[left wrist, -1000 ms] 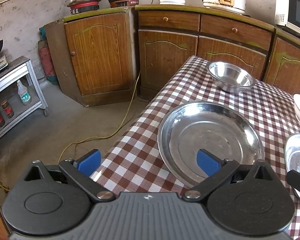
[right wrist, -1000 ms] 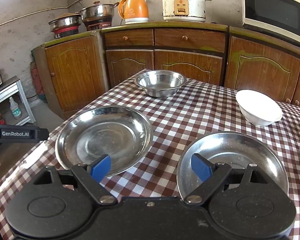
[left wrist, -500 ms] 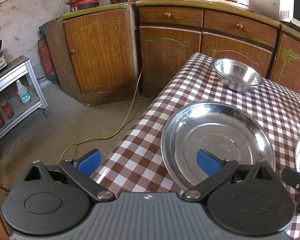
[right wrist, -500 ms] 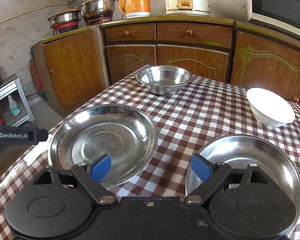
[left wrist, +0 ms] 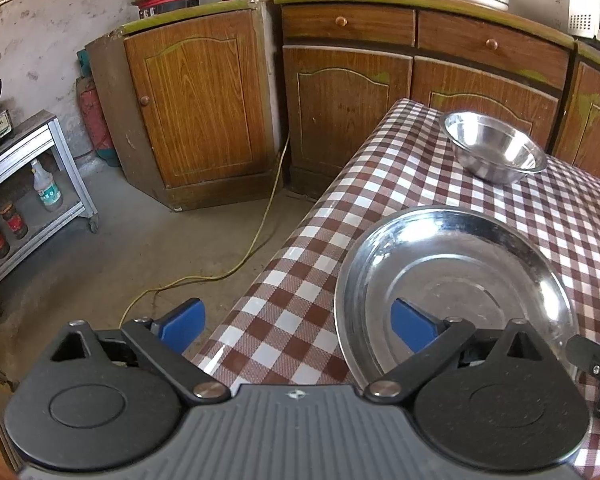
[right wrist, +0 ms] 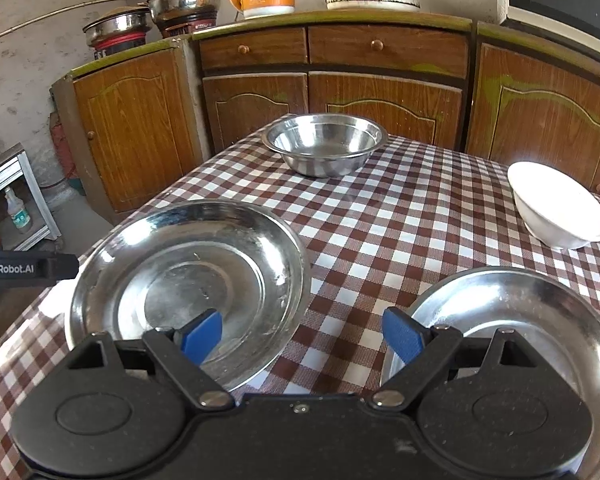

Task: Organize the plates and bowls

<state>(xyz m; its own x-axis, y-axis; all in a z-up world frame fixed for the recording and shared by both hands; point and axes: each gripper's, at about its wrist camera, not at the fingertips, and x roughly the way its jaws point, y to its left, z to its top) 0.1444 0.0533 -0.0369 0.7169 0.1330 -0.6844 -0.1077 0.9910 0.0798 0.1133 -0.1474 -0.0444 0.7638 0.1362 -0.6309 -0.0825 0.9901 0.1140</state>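
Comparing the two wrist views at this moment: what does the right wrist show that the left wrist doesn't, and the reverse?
Right wrist only: the white bowl on the right of the table, a second steel plate seen nearly whole, and the open right gripper.

Left wrist only: the floor with a yellow cable, a metal shelf holding bottles and jars, and the open left gripper straddling the near rim of the left plate.

Both: the left steel plate, the steel bowl, the checkered table and the cabinets.
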